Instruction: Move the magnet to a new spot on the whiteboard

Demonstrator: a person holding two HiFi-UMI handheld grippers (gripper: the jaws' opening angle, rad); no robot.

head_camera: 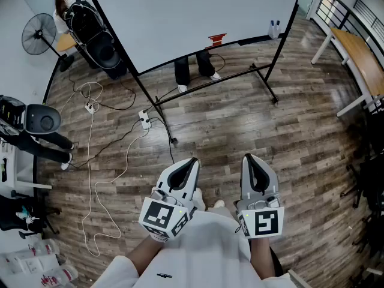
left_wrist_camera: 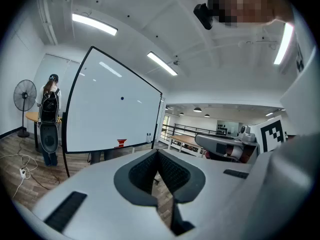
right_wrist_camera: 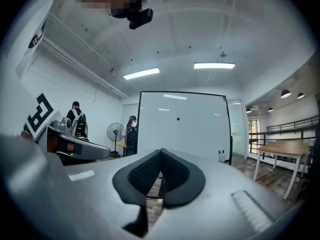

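Wood-plank floor (head_camera: 240, 131); whiteboard (head_camera: 192, 17) stands well ahead with the magnet (right_wrist_camera: 178, 118) on it, a fan (head_camera: 38, 35) beside. Left gripper (head_camera: 192, 161) and right gripper (head_camera: 249, 158) both clenched, empty.

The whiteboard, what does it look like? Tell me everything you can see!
The whiteboard is big, white and shiny, with a thin black frame. It stands on a black metal stand on the wood floor. It looks blank. One small dark magnet sticks near its middle. Its bottom ledge holds a red thing and two small bottles. Someone's legs show behind it.
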